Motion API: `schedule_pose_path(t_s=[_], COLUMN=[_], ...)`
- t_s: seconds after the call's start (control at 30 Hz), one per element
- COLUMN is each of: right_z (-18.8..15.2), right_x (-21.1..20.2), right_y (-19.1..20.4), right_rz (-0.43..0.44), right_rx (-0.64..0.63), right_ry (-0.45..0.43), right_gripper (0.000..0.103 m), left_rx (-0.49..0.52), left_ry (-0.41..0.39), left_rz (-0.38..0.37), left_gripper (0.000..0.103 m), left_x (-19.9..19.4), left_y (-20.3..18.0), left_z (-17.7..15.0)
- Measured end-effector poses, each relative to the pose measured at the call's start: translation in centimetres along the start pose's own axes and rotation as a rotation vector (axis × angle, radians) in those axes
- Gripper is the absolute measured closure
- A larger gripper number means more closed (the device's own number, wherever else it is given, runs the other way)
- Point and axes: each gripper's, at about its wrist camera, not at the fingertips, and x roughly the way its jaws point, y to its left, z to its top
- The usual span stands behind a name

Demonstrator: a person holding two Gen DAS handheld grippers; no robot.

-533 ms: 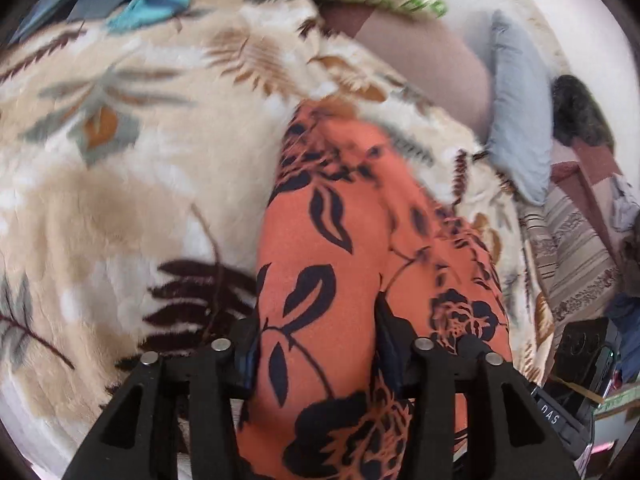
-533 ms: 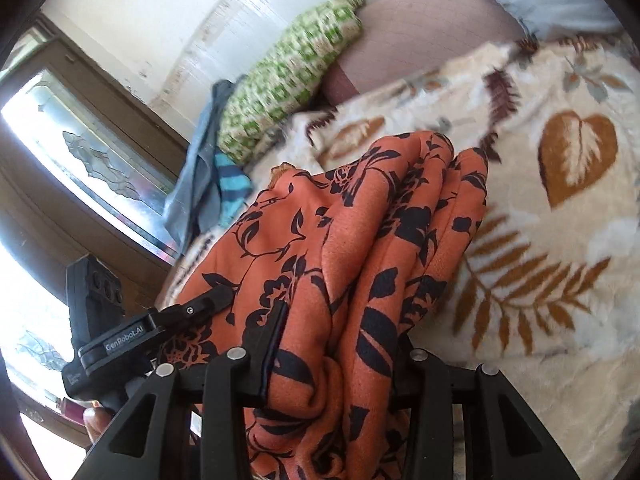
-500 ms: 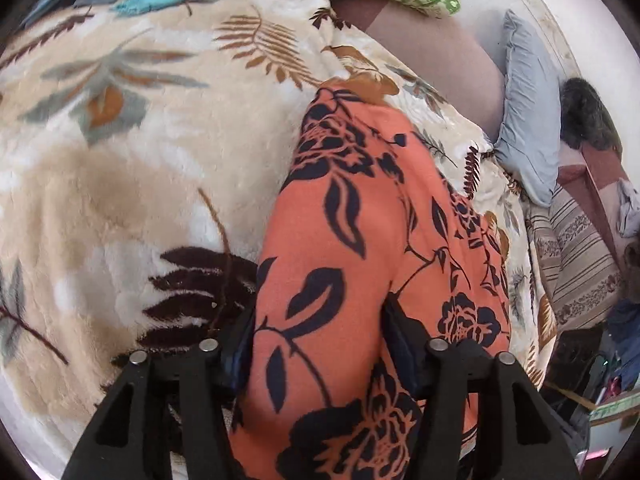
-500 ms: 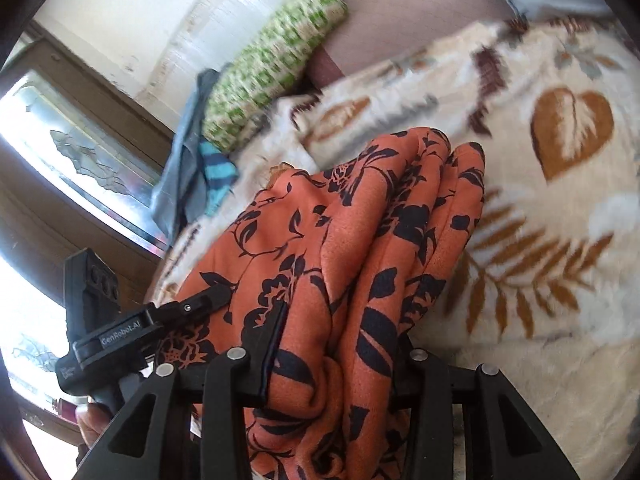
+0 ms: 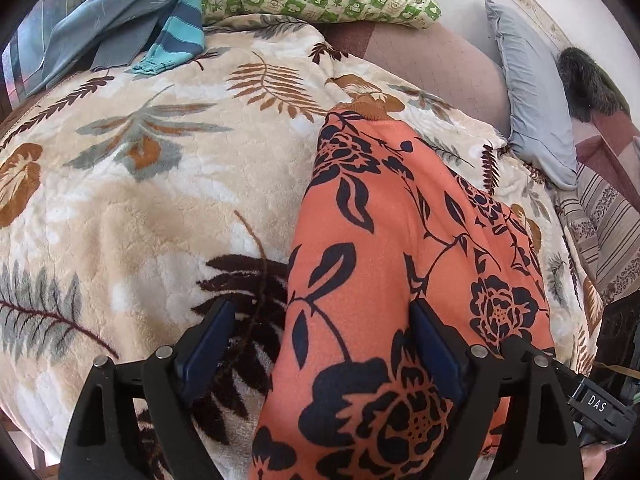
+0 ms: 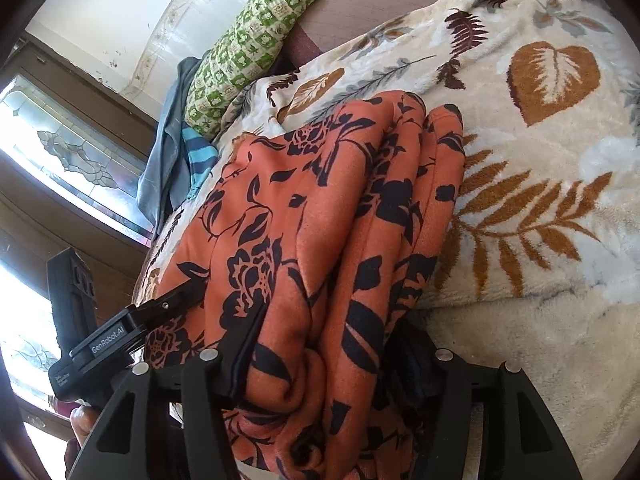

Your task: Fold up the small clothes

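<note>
Loosely bunched orange floral garment, black flowers, lengthwise folds

"GenRobot.AI" on left gripper; "DAS" on right gripper's body

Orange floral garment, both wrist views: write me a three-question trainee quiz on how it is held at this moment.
1. True or false: the left tool is clamped on the orange floral garment.
2. What does the garment lie on? A. a leaf-print blanket; B. a wooden table; C. a tiled floor.
3. Short answer: what is the right tool gripping?

Key
1. False. Its jaws stand wide apart, and blanket shows between one finger and the cloth.
2. A.
3. The orange floral garment, bunched in several folds between its jaws.
</note>
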Motion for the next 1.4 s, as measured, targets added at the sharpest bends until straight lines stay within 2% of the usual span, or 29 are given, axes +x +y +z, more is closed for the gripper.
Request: schedule_pose_path(t_s=[0.13,0.3,0.43,0.57,0.7,1.0,1.2,1.4], right_z=[-0.9,-2.0,-3.2,-3.9,-4.4,-5.3,-6.3,-6.5], right_x=[-1.8,-5.6,-8.9,-11.5,-13.6,-17.2,-18.2,-18.8], right_y=[0.3,1.8,3.1,4.2,6.9,13.8,16.0,16.6], right_rz=[-0.037,-0.111,-0.175,-0.196,-0.19,-0.16,-0.183,-0.187], right_rx=[-0.024,-0.147,-0.266,-0.316,-0.351,-0.425,-0.46,-0.47], right_ry=[0.011,-0.051,-0.112,-0.162,-0.213,-0.312,-0.329,-0.338], right_gripper=[0.033,0.033,0.033,0.033,0.033,0.033,0.033,0.033], left_rx=[0.005,0.025,0.095,0.188,0.228,0.172,0.177,0.198], left_ry=[-0.039,-0.09,-0.147,-0.192,-0.215,-0.338,-0.409,-0.446], left_rz=[0.019,0.051,0.115,0.174,0.243,0.326,0.367,0.377], left_gripper=[0.014,0.014,0.015,0.014,0.011,0.009,0.007,0.006], left_x=[-1.7,-3.7,-6.3,-9.3,-12.2,-18.8,-21.7,-23.1], left_y=[0.2,0.0,-1.1,-2.8,-3.8,-4.2,-5.0,-6.1], left_z=[-1.6,-3.7,-5.6,-6.8,-6.9,-5.2,-4.7,-4.5])
